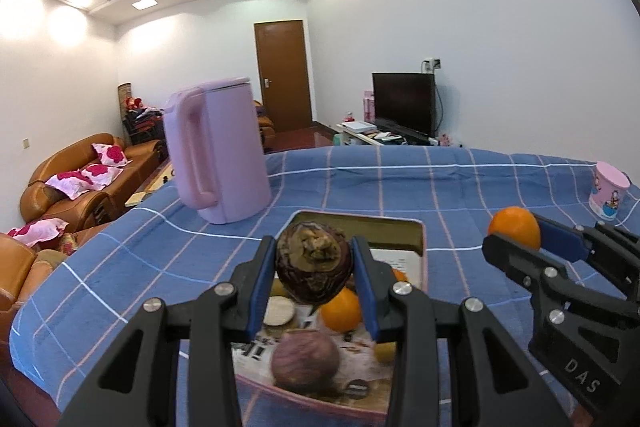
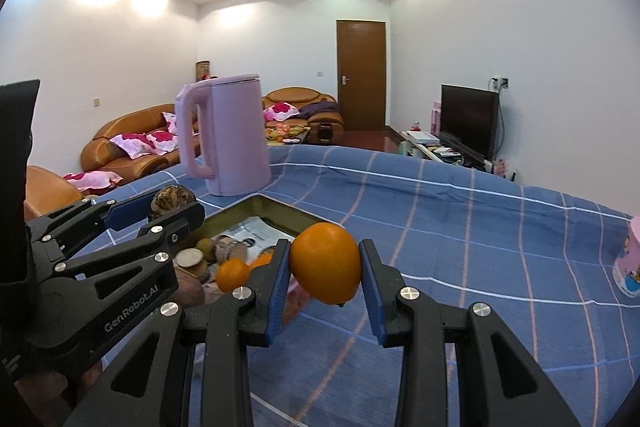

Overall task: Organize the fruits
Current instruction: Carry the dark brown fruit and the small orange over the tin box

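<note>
My left gripper is shut on a dark brown wrinkled fruit and holds it above a pink-rimmed rectangular tin lined with newspaper. The tin holds an orange, a purplish round fruit and other pieces. My right gripper is shut on an orange and holds it above the blue checked cloth, just right of the tin. The right gripper and its orange show in the left wrist view. The left gripper and its brown fruit show in the right wrist view.
A tall pink kettle stands on the cloth behind the tin. A pink cartoon cup stands at the far right edge. The blue checked cloth covers the table. Sofas, a door and a TV lie beyond.
</note>
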`<state>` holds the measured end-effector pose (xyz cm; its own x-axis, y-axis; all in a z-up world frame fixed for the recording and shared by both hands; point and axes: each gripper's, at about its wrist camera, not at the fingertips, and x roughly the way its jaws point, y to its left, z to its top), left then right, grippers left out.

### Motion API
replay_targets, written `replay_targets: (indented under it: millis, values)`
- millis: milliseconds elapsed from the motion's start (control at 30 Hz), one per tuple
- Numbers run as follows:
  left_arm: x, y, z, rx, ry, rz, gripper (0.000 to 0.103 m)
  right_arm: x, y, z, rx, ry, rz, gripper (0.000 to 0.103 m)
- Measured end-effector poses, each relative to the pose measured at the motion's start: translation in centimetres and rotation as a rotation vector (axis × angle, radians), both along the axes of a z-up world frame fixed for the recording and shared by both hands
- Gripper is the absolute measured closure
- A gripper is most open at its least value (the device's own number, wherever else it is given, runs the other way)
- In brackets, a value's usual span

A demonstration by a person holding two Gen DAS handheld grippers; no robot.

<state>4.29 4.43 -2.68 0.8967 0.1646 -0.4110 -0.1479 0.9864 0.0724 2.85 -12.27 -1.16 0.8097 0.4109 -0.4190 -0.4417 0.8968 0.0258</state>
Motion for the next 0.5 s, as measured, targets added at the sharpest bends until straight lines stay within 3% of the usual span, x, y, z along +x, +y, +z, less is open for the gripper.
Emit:
replay_targets:
  millis: [500]
  values:
    - [-0.5, 3.5, -0.3, -0.008, 0.017, 0.07, 0.063, 0.2, 3.7, 0.5, -0.006, -0.004, 0.07, 0.067]
